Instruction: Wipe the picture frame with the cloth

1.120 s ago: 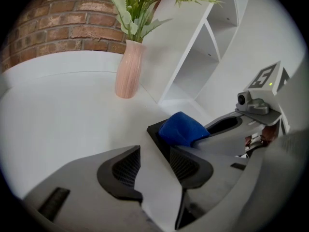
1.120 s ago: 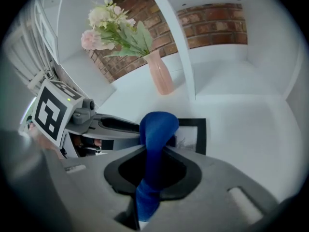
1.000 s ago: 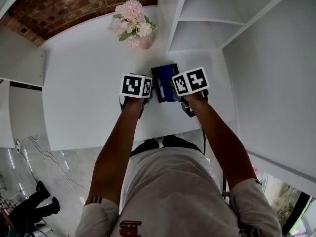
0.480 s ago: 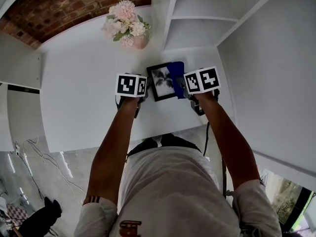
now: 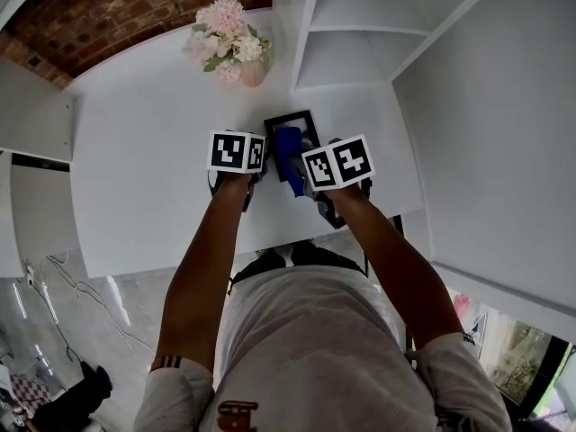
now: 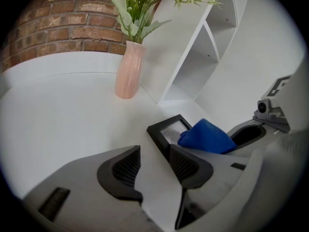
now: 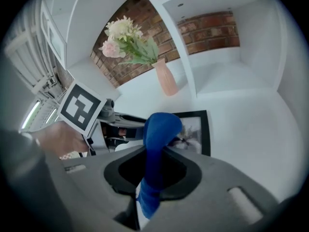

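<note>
A: Head view?
B: Picture frame (image 5: 290,118) is lying flat on the white table (image 5: 144,160), below the pink flower vase (image 5: 230,48) and beside the white shelf unit (image 5: 360,34). Blue cloth (image 5: 288,153) is covering the frame's middle and lower part. Right gripper (image 5: 304,176) is reaching in over it. Left gripper (image 5: 245,162) is sitting just left of the frame.
A: Left gripper view, jaw state?
B: Jaws are standing apart, gripping nothing, only bare table showing between them. Its right-hand jaw is sitting just beside the frame's (image 6: 159,132) black edge; can't tell whether it is touching. Cloth (image 6: 207,137) is resting on the frame, running back into the other gripper.
A: Right gripper view?
B: Jaws are clamping the cloth (image 7: 159,129). A bunched fold is sticking out past the tips and pressing onto the frame's (image 7: 205,129) glass. The left gripper's marker cube (image 7: 79,108) is showing at left, the vase behind.
</note>
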Available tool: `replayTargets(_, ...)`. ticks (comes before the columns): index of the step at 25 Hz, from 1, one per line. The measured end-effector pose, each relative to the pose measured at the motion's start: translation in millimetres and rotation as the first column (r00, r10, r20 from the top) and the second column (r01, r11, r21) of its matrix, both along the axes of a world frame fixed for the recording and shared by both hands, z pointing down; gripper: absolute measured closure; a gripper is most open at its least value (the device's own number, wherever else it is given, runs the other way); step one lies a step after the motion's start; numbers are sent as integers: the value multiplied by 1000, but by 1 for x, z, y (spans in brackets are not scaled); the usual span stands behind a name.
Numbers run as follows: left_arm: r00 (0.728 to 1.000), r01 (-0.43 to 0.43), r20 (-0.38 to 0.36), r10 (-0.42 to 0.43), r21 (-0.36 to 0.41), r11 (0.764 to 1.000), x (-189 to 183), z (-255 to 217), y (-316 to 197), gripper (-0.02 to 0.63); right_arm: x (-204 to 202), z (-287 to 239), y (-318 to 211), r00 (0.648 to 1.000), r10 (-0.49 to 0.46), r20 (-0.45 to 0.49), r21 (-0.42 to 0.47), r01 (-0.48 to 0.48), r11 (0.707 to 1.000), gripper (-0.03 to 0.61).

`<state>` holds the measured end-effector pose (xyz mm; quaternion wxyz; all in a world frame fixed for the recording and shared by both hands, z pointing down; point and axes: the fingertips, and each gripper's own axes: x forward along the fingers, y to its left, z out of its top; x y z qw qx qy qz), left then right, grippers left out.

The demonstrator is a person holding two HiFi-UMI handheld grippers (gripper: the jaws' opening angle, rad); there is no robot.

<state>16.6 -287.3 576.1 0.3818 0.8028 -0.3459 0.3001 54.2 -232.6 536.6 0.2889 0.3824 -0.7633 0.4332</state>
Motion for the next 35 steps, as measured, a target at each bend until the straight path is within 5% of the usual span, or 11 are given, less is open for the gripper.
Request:
replayTargets(14, 1000, 0, 3, 0, 0, 1000, 0, 1, 0, 428, 44, 23, 2, 995, 14, -99, -3, -15, 1000, 518)
replayTargets(25, 1000, 14, 6, -14, 7, 1000, -1, 2, -1, 428, 79, 16, 3, 995, 51, -85, 19, -50, 999, 518)
replayTargets(30, 999, 23, -26, -22, 22, 999, 3, -5, 1, 428, 74, -12, 0, 999, 22, -43, 110, -17, 994, 518)
replayTargets(35, 989, 23, -144, -7, 109, 994, 15, -43, 3, 428, 64, -60, -12, 1000, -21, 8, 275, 18, 961, 518)
